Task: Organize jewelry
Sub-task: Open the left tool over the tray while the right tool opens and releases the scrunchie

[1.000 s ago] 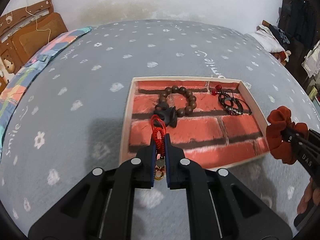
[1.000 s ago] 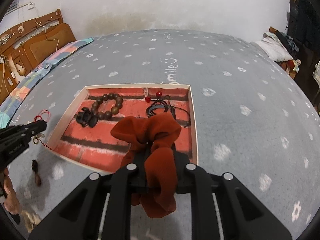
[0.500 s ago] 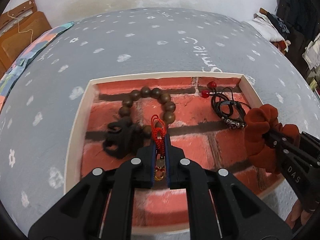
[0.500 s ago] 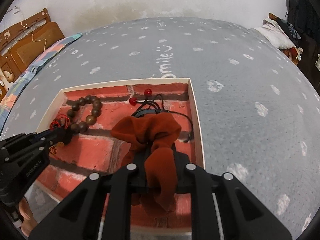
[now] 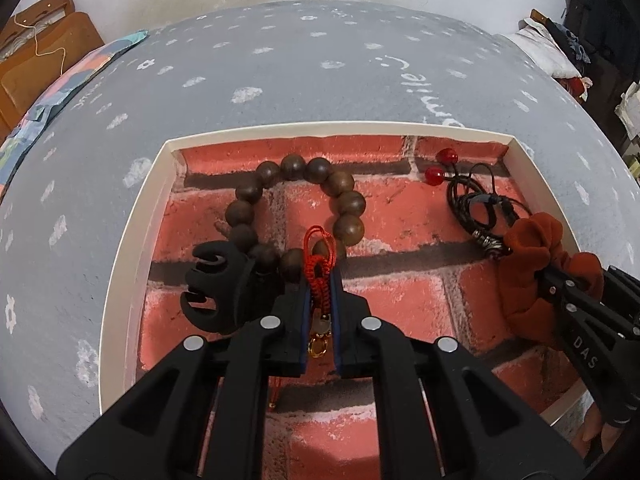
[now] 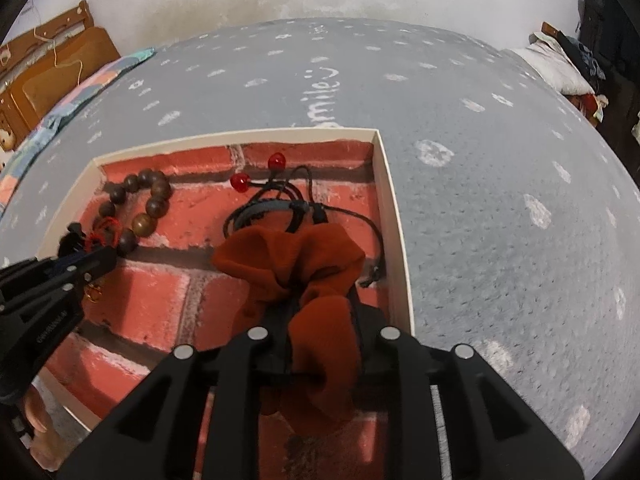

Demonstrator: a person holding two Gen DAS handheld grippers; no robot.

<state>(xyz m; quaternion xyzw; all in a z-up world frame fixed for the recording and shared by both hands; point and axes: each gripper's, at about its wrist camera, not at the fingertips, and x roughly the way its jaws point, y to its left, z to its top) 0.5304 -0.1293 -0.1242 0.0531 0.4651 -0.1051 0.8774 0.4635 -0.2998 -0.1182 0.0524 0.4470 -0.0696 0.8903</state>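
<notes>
left gripper (image 5: 320, 280) clamping red cord charm (image 5: 319, 276) over tray (image 5: 120, 280), right gripper (image 6: 320, 300) clamping scrunchie (image 6: 296, 256)

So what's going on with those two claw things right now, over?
Left gripper jaws shut on red cord charm, over tray. Right gripper shut on rust scrunchie. Bead bracelet, black clip directly beneath charm.

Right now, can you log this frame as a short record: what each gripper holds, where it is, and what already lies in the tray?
left gripper: shut on red cord charm, over the tray near the bead bracelet
right gripper: shut on rust scrunchie, over the tray's right side
tray: brick-print floor, white walls
in tray: wooden bead bracelet, black claw clip, black cord bracelet
surface: grey bedspread
</notes>
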